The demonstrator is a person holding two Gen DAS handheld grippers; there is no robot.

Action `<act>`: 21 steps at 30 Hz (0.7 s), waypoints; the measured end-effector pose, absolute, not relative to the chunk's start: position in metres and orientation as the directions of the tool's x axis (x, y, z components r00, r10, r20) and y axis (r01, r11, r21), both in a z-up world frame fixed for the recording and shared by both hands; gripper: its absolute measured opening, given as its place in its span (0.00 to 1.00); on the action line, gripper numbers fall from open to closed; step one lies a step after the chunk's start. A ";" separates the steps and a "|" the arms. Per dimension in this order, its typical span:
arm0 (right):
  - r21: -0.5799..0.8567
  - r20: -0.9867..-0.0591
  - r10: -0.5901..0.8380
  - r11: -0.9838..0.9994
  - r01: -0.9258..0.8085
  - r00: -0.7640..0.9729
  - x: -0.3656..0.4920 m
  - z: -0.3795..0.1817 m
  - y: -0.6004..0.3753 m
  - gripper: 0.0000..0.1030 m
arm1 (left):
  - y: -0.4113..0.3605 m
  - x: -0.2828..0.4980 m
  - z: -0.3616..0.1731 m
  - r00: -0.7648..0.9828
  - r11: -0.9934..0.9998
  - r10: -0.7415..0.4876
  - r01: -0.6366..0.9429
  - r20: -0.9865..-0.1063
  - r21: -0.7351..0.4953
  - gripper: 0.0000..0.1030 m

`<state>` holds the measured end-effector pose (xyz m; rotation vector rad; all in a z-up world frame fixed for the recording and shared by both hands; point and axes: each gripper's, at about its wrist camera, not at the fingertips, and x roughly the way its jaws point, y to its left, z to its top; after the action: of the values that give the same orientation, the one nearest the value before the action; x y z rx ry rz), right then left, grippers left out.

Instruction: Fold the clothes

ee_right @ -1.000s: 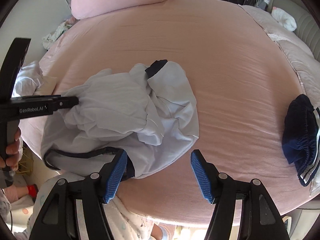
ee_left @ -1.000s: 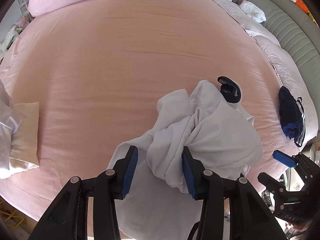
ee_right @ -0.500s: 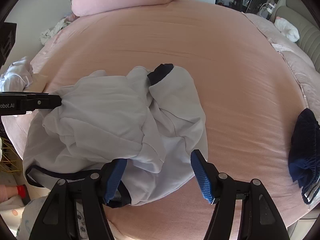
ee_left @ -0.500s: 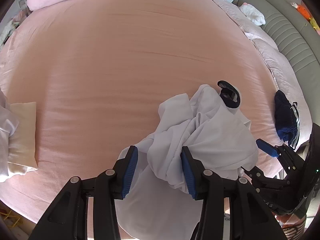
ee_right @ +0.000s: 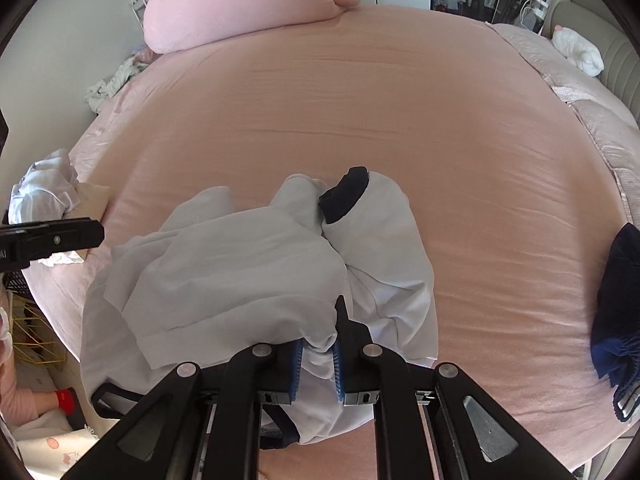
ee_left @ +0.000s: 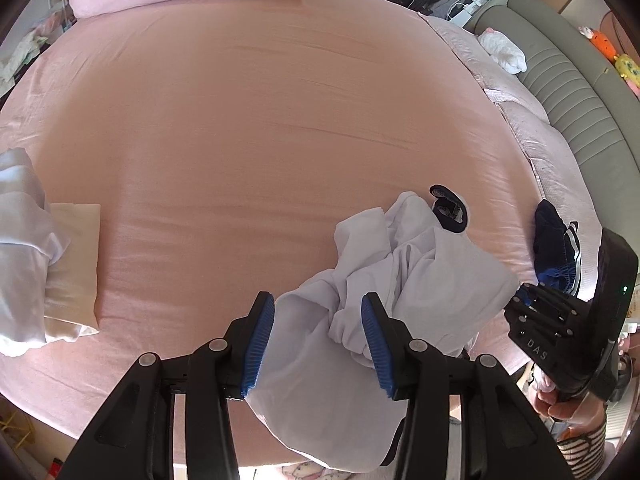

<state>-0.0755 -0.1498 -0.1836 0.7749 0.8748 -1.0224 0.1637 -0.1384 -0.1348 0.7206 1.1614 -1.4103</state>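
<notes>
A crumpled white garment with a dark navy collar lies near the front edge of the pink bed. My left gripper hovers over its left part. Its jaws are opening, and bunched cloth sits between the blue pads without being squeezed. My right gripper is closing on a fold at the garment's near edge, and its pads press the white cloth between them. In the left wrist view the right gripper reaches the garment's right side, held by a hand.
Navy shorts lie at the bed's right edge. A folded cream cloth and a white heap rest at the left edge. A pink pillow is at the far side, a grey padded headboard to the right.
The right gripper moved onto the garment's near edge and its jaws went from wide apart to closed on a fold. The left jaws spread a little and lifted slightly.
</notes>
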 end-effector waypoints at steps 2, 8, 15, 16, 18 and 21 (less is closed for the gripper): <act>0.113 -0.876 -0.414 0.322 0.940 0.247 -0.077 -0.174 -0.152 0.10 | -0.131 0.161 -0.135 -0.186 0.102 -0.361 0.966 -0.914 -0.237 0.56; 0.141 -0.845 -0.462 0.296 0.945 0.271 -0.082 -0.143 -0.162 0.10 | -0.120 0.146 -0.134 -0.204 0.071 -0.358 0.967 -0.911 -0.245 0.59; 0.115 -0.817 -0.511 0.311 0.943 0.268 -0.060 -0.103 -0.168 0.09 | -0.121 0.120 -0.146 -0.212 0.033 -0.325 0.971 -0.922 -0.235 0.59; 0.128 -0.812 -0.512 0.312 0.941 0.280 -0.058 -0.100 -0.171 0.09 | -0.121 0.118 -0.147 -0.222 0.027 -0.322 0.970 -0.920 -0.243 0.59; 0.143 -0.805 -0.515 0.314 0.939 0.295 -0.054 -0.095 -0.177 0.09 | -0.122 0.113 -0.148 -0.236 0.020 -0.318 0.967 -0.918 -0.255 0.59; 0.132 -0.791 -0.541 0.305 0.943 0.285 -0.055 -0.087 -0.181 0.09 | -0.124 0.107 -0.147 -0.245 0.014 -0.322 0.965 -0.914 -0.264 0.59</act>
<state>-0.0553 -0.1808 -0.0867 0.6791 0.7130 -1.1012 0.1071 -0.1245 -0.1467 0.7896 1.1701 -1.4880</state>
